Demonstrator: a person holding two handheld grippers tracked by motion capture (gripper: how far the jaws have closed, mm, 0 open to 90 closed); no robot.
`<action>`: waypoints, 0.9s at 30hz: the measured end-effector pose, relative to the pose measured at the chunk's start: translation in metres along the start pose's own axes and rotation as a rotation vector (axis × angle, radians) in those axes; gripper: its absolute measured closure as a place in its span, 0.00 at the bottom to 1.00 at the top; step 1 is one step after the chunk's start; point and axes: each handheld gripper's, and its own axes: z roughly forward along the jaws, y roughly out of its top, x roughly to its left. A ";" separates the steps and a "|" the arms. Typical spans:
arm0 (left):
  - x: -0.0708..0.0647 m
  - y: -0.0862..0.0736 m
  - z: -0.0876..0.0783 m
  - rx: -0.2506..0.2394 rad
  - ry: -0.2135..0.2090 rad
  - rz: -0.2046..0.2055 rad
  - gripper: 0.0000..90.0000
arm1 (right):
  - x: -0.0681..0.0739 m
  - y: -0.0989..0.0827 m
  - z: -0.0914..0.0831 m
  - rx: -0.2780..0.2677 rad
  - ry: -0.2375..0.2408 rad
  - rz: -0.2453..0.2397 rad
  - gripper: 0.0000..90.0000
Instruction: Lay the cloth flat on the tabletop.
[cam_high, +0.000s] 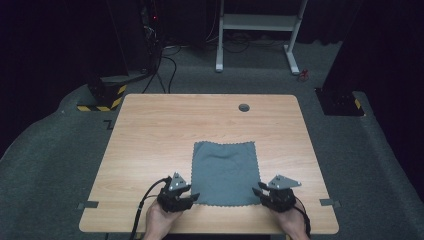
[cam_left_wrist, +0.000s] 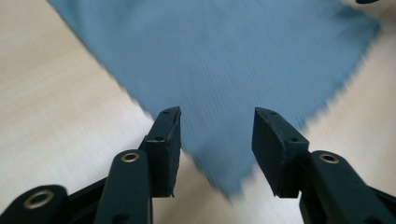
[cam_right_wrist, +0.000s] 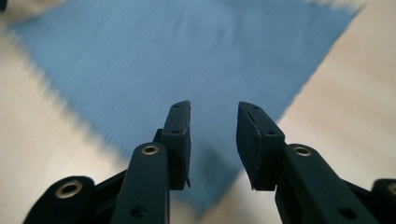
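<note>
A grey-blue cloth (cam_high: 225, 173) lies flat on a wooden table (cam_high: 150, 135), near its front edge. Left gripper (cam_high: 192, 197) sits at the cloth's near left corner, right gripper (cam_high: 257, 192) at the near right corner; both are equally close. In the left gripper view the corner point of the cloth (cam_left_wrist: 224, 93) lies btwn the spread jaws, fabric widening straight ahead. The right gripper view shows the same w/ the other corner (cam_right_wrist: 187, 84), jaws apart but narrower. Neither pair grips anything. Judged: each corner lies dead ahead, so closing would prob. pinch it.
</note>
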 end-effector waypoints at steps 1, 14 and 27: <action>0.004 0.005 0.005 0.000 0.011 -0.001 0.58 | -0.008 0.010 0.007 -0.019 -0.022 0.006 0.72; 0.080 0.069 0.072 0.001 0.173 -0.130 0.56 | -0.085 0.072 0.084 0.029 -0.157 0.214 0.75; 0.097 0.082 0.101 0.053 0.198 -0.108 0.71 | -0.100 0.086 0.116 0.112 -0.196 0.232 0.87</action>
